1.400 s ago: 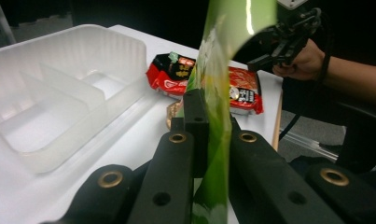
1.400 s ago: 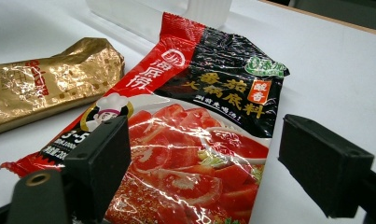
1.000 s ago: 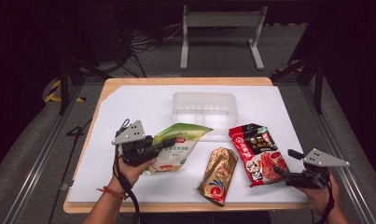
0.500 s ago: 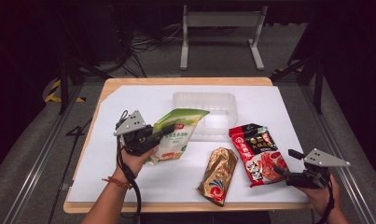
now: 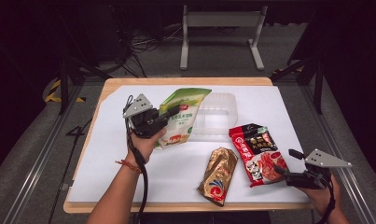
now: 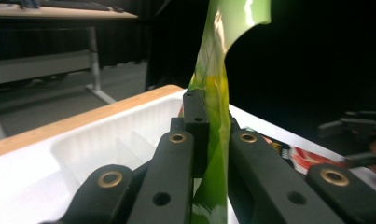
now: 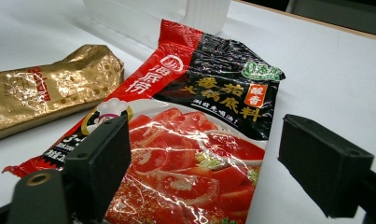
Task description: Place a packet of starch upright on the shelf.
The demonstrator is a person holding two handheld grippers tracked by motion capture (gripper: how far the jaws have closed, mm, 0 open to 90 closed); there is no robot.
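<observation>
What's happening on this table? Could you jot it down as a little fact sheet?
Held: green pouch, pinched in the left claw, lifted off the table
Left claw: shut on the green pouch
Right claw: open, low at the near edge of the red pouch, not gripping it
Lying flat: red pouch, gold pouch
Container: clear tray beyond the pouches; nothing visible in it
Surface: white sheet on a wooden table

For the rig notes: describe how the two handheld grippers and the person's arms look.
Both the left gripper and the right gripper are black, two-jawed, each topped by a grey three-cornered plate. A black cable trails along the left forearm, which is bare, with a red wristband.
</observation>
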